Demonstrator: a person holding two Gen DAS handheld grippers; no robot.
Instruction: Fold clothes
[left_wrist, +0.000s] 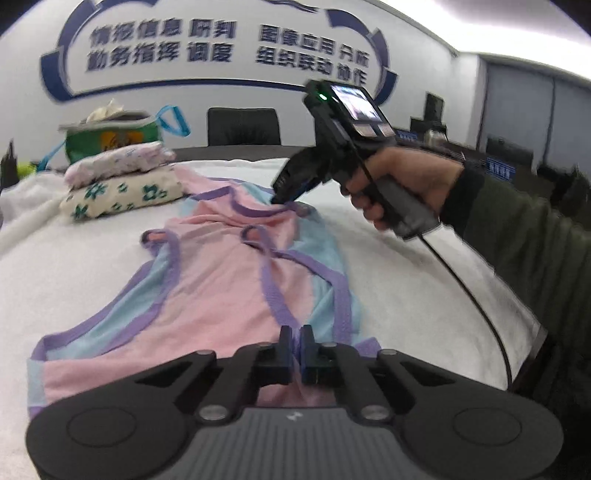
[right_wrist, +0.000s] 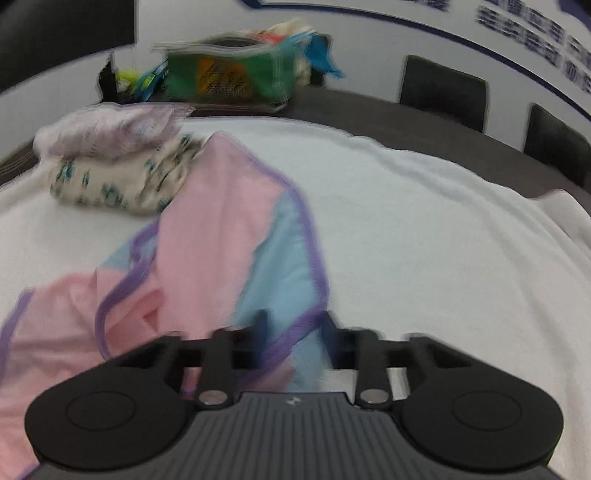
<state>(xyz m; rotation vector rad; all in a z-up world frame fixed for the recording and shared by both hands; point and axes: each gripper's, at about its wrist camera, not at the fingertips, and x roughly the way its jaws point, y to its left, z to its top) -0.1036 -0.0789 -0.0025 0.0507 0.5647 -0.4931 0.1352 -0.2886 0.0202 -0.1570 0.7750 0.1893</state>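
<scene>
Two grips: both on one garment, opposite ends.
Garment: pink/blue top w/ purple trim (left_wrist: 221, 280), flat on white-covered surface (left_wrist: 74, 258), long axis running from near edge away toward far side.
Left hand-held gripper (left_wrist: 295, 345): closed on near hem, purple trim pinched btwn pads.
Right hand-held gripper (left_wrist: 284, 201): at far end by neckline; wrist view blurred, jaws look closed on trim (right_wrist: 291, 332).
Nearer hand: left to hem, right to neck.
Next (guess): bring ends together along that axis.
Folded stack (left_wrist: 122, 184): just beside far-left corner, touching; mind it.
</scene>
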